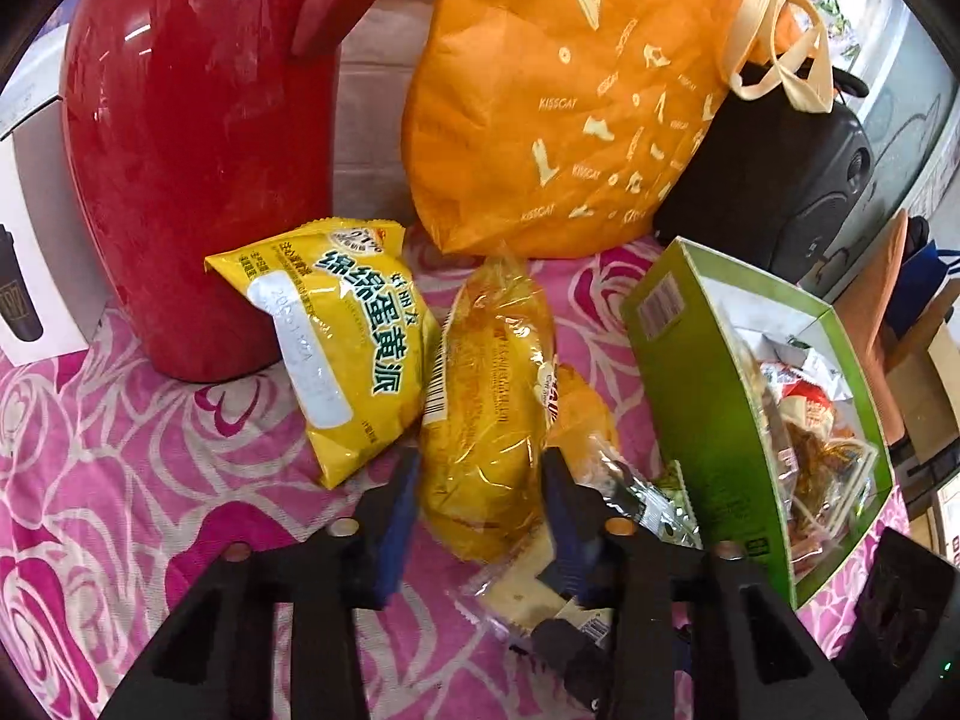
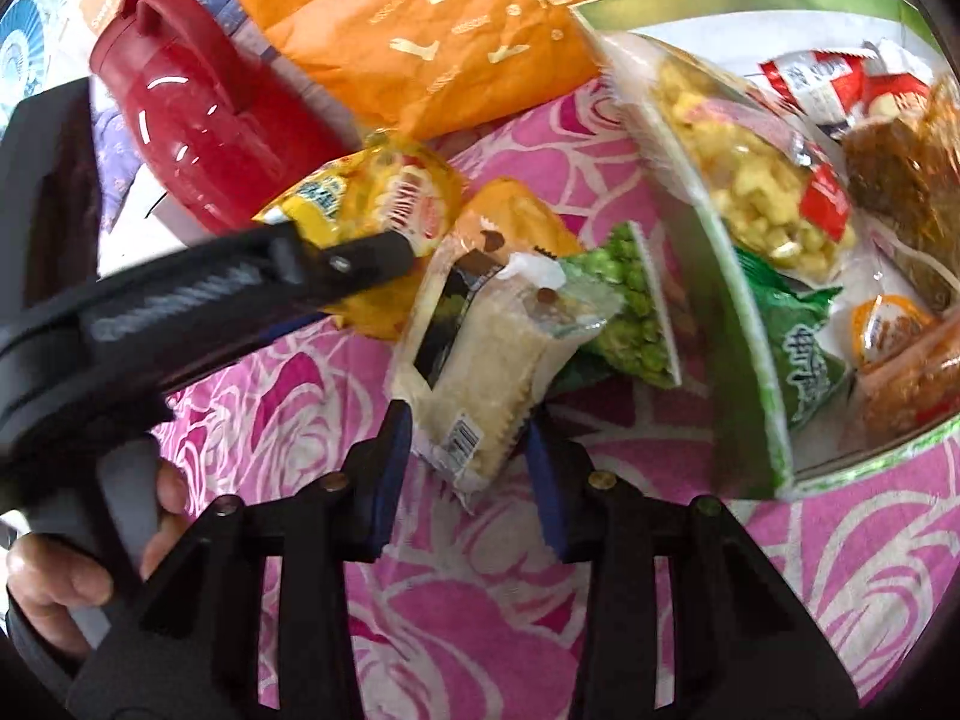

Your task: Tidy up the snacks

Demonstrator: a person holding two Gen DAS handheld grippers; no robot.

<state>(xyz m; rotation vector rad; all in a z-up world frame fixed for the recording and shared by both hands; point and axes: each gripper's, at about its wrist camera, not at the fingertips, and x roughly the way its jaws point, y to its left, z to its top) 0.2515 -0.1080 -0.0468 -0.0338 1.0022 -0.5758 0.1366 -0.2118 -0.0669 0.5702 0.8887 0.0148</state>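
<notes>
Both hand-held grippers unclenched: left (image 1: 477, 480) astride crinkly bread wrapper (image 1: 489, 414), right (image 2: 468, 438) astride cracker packet (image 2: 492, 354).

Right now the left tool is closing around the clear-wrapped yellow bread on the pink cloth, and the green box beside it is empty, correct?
Not quite. The green box is full of snack packets, as the right wrist view shows. The left tool does straddle the yellow bread on the pink cloth.

Red flask (image 1: 192, 144), orange tote (image 1: 570, 96), speaker (image 1: 774, 180)
</notes>
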